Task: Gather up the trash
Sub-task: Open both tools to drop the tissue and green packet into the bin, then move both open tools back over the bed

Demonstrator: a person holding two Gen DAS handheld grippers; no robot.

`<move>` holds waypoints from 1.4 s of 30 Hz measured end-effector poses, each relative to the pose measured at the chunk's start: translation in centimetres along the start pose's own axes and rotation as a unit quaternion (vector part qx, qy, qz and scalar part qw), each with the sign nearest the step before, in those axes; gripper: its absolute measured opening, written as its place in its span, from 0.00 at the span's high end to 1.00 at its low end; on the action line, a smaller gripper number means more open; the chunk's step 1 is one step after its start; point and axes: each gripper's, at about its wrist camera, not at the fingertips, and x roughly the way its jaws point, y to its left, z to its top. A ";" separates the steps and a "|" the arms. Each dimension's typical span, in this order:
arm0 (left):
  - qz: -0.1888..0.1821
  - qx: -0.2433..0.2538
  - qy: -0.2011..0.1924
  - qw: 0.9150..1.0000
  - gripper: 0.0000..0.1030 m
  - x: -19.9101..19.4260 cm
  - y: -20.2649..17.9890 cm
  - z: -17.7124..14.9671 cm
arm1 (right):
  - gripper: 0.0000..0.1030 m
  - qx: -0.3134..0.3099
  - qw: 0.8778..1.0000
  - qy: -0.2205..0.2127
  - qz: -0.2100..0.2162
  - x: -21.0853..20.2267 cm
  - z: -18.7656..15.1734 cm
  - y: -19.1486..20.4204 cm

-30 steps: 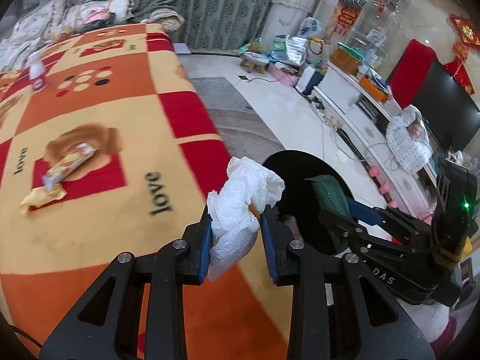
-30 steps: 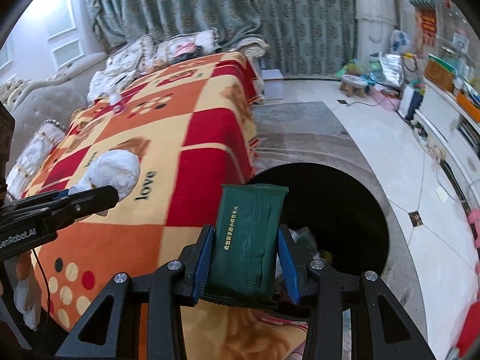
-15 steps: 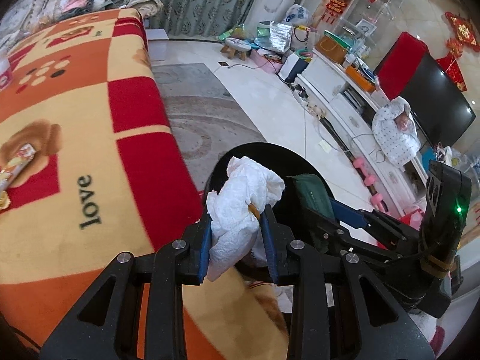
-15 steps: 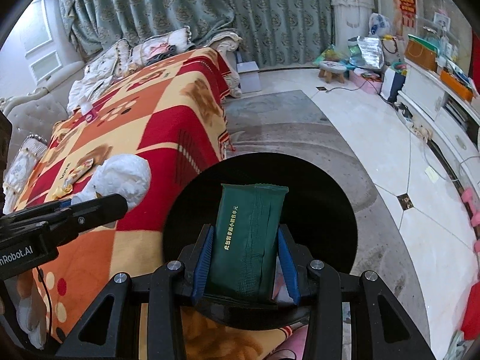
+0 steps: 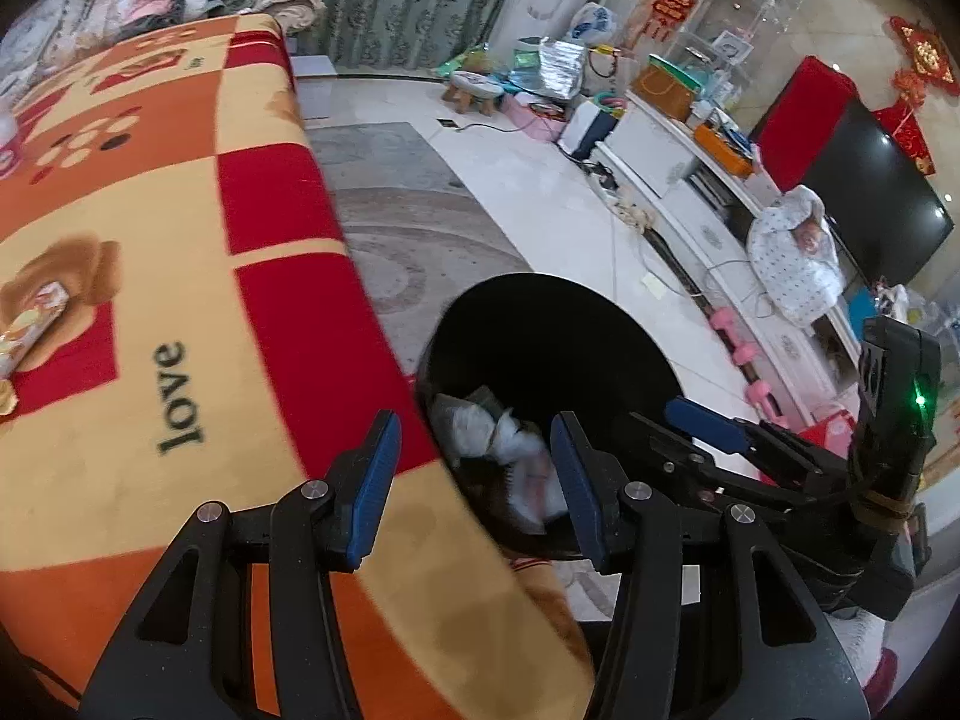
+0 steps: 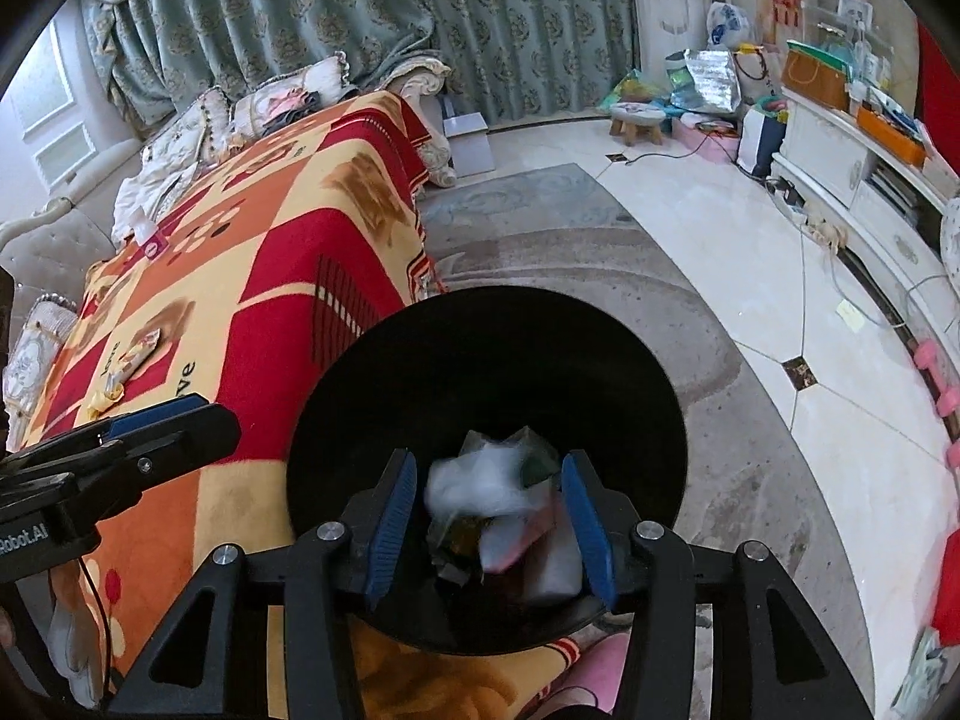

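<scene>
A black round trash bin (image 6: 636, 372) stands on the floor beside the blanket-covered table; it also shows in the left wrist view (image 5: 600, 330). Inside it lie a white crumpled tissue (image 6: 480, 483), a green packet (image 6: 540, 462) and other wrappers. My right gripper (image 6: 489, 519) is open and empty above the bin. My left gripper (image 5: 474, 480) is open and empty at the bin's near rim, over the table edge. A snack wrapper (image 5: 30, 324) lies on the blanket (image 5: 180, 300) at the left; it also shows in the right wrist view (image 6: 135, 354).
A small white bottle (image 6: 147, 237) stands far back on the blanket. Cushions (image 6: 282, 108) lie at the table's far end. A white TV cabinet (image 5: 690, 180) with clutter runs along the right. A small stool (image 6: 636, 120) and bags stand by the curtain.
Both grippers have opened. The white tissue has dropped from the left gripper and the green packet from the right into the bin.
</scene>
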 end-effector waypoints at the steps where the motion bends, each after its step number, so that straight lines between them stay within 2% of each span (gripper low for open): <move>1: 0.005 0.000 -0.001 1.000 0.51 -0.2 0.1 -0.1 | 0.53 -0.001 1.000 0.001 0.000 0.0 0.0 0.1; 13: 0.059 -0.012 -0.023 0.998 0.51 -2.8 3.4 -1.1 | 0.53 -0.028 1.000 0.004 0.010 -0.1 -0.1 3.3; 20: 0.092 -0.035 -0.028 0.995 0.51 -4.7 7.2 -2.1 | 0.52 -0.053 0.998 0.007 0.028 0.2 -0.1 6.8; 25: 0.127 -0.052 -0.032 0.990 0.51 -6.3 10.8 -3.0 | 0.45 -0.076 0.996 0.015 0.044 0.8 -0.3 9.8; 35: 0.205 -0.084 -0.035 0.974 0.51 -9.5 20.3 -3.4 | 0.44 -0.117 0.990 0.031 0.074 2.3 -0.8 15.0; 42: 0.233 -0.078 -0.030 0.969 0.51 -9.6 23.1 -3.6 | 0.43 -0.133 0.987 0.044 0.080 3.3 -0.9 16.9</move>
